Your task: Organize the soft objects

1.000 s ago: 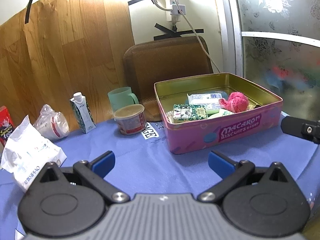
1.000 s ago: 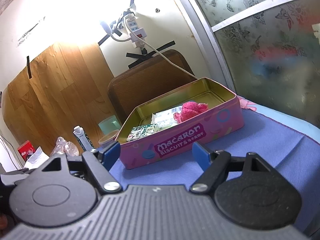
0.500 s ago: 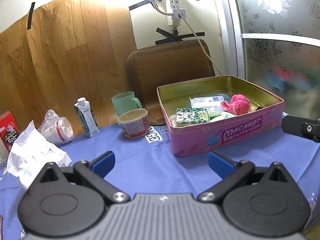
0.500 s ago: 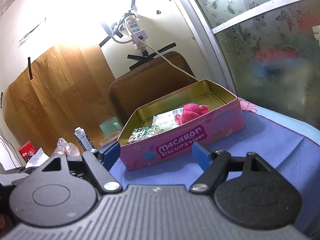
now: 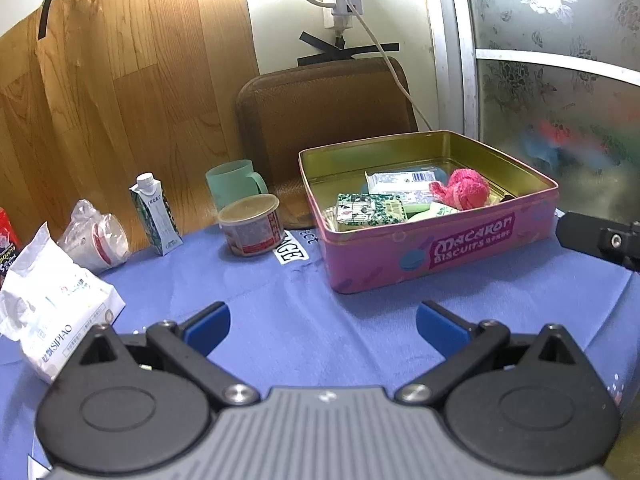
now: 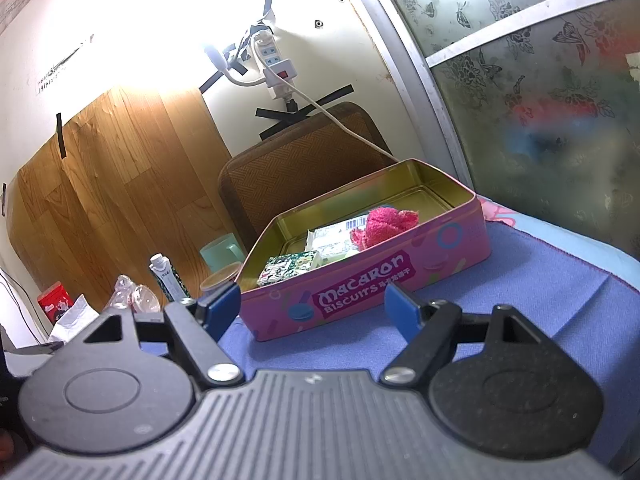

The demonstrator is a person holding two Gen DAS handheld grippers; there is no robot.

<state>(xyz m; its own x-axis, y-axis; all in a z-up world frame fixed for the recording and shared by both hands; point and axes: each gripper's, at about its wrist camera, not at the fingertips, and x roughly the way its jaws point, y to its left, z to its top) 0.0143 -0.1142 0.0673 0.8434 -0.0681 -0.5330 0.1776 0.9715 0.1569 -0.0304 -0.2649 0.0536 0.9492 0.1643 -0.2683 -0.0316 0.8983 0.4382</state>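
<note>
Covering the desk, a blue cloth carries a pink biscuit tin, lid off, holding a white tissue pack, a pink fluffy cloth and a green patterned packet. Both left tongs and right tongs hover spread wide, empty, near the tin.

Both wrist views look forward low over the blue cloth; both share the pink tin, the right view nearer.
</note>
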